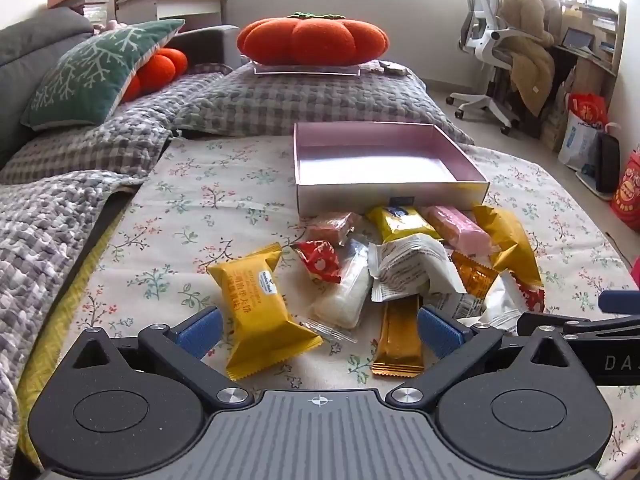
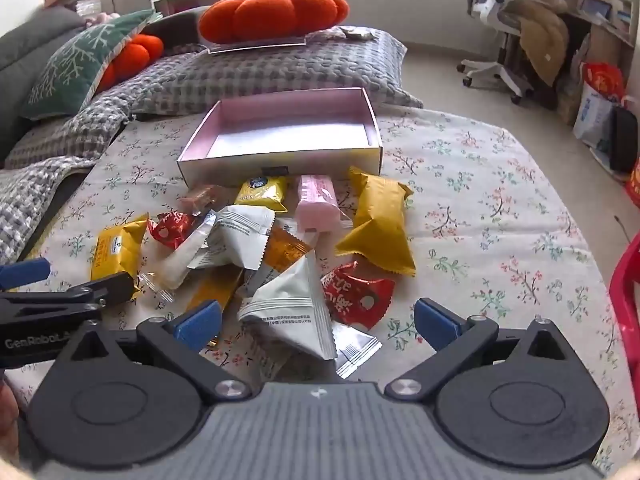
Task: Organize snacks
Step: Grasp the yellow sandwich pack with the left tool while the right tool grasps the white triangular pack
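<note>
Both tongs, left (image 1: 318, 326) and right (image 2: 316, 322), gape wide, holding nothing, low over the snacks (image 2: 256, 240). Snacks lie heaped on the floral cloth (image 1: 192, 200), just before the box (image 1: 384, 196)

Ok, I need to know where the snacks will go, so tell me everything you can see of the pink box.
The pink box is a shallow, square, lidless tray, apparently cardboard with a pearly pink sheen. It lies flat and empty on the floral cloth. A small dark label sits on its near wall. Wrapped snacks pile against that wall; neither gripper touches it.
</note>
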A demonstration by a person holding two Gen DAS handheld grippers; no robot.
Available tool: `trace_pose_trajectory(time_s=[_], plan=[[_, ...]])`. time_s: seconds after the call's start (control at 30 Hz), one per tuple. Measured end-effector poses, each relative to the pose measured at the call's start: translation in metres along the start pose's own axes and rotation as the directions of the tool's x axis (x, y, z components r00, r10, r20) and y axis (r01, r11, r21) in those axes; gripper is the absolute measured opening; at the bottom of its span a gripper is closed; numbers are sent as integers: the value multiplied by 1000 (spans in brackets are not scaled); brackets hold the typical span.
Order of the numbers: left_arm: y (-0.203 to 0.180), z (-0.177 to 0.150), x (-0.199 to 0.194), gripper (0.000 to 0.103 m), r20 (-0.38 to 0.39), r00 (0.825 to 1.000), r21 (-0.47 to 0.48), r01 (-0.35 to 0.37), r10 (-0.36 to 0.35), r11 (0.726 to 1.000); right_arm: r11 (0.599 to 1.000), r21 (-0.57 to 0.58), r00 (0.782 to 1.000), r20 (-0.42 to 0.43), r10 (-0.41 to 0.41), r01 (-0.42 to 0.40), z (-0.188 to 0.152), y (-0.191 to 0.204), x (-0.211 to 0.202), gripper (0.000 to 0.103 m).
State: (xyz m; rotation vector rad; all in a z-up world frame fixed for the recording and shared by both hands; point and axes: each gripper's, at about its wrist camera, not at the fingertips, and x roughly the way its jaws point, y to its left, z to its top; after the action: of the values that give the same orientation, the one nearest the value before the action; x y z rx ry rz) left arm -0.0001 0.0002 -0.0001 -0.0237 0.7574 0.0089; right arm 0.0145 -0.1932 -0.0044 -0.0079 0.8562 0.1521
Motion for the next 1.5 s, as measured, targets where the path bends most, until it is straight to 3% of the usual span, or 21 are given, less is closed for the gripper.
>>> trace_pose_trajectory(time_s=[0.37, 0.77, 1.03, 1.17, 1.2, 1.5], plan=[[-14, -2, -4, 103, -4, 1000, 6, 0, 0, 1000, 1000, -23, 1000, 18, -20, 21, -2, 4, 1, 103], [2, -2, 10, 103, -23, 1000, -13, 10, -11, 1000, 998, 9, 998, 9, -58, 58, -2, -9, 0, 103], [22, -2, 15, 103, -43, 999, -82, -13, 9, 997, 999, 51, 999, -36, 10, -8, -6, -16, 3, 102], [46, -3, 17, 103, -17, 996, -159, -92, 91, 983, 997, 40, 997, -51, 64, -62, -10, -6, 6, 102], [52, -4, 19, 103, 35, 996, -191, -77, 85, 979, 997, 40, 996, -55, 74, -72, -11, -4, 7, 102], [59, 0, 49, 103, -94, 995, -261, -55, 31, 964, 991, 104, 996, -37, 84, -79, -4, -7, 12, 95]])
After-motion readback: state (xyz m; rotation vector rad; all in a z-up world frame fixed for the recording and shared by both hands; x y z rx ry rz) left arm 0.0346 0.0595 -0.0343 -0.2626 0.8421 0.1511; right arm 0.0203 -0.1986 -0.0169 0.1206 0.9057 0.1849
